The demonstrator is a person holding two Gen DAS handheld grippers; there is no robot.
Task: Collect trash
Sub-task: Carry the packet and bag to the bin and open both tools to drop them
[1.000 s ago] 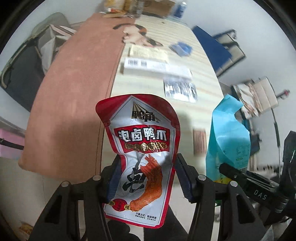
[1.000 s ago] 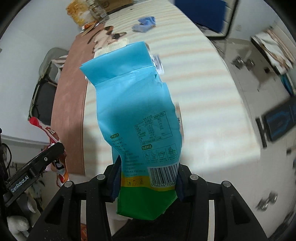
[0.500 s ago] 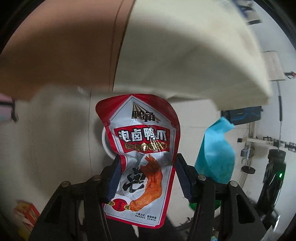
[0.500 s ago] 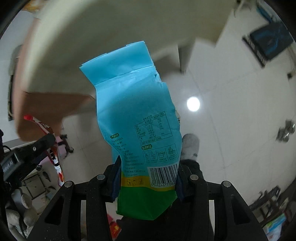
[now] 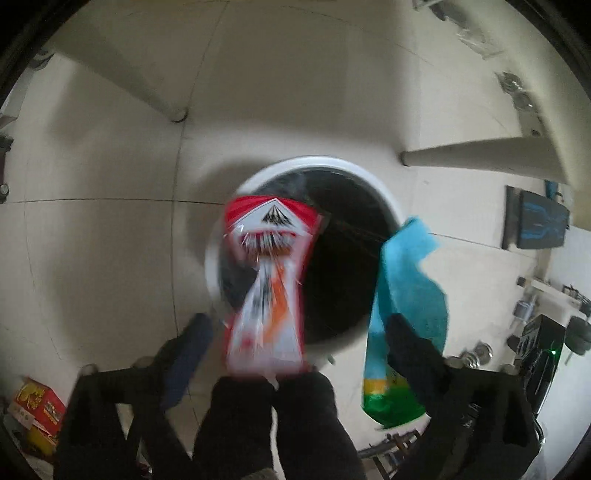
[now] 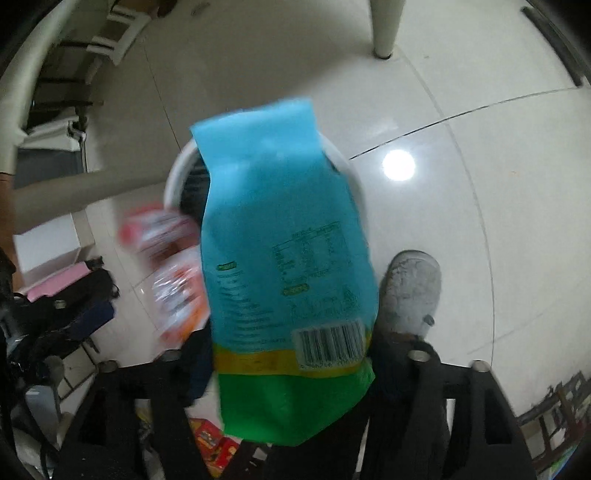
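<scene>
In the left wrist view my left gripper is open, its jaws spread wide. A red and white snack pouch hangs loose and blurred between them, above a round white trash bin with a black liner. In the right wrist view my right gripper is also open. A blue and green snack bag is loose between its jaws, over the same bin. The blue bag also shows in the left wrist view, and the red pouch in the right wrist view.
White tiled floor surrounds the bin. Table legs stand behind it. A grey shoe is beside the bin. A red box lies on the floor at the left. Dark bags sit at the left.
Both grippers swung down from the table to over the floor bin. Both sets of jaws opened and let go of the red pouch and the blue bag, which are now dropping.
</scene>
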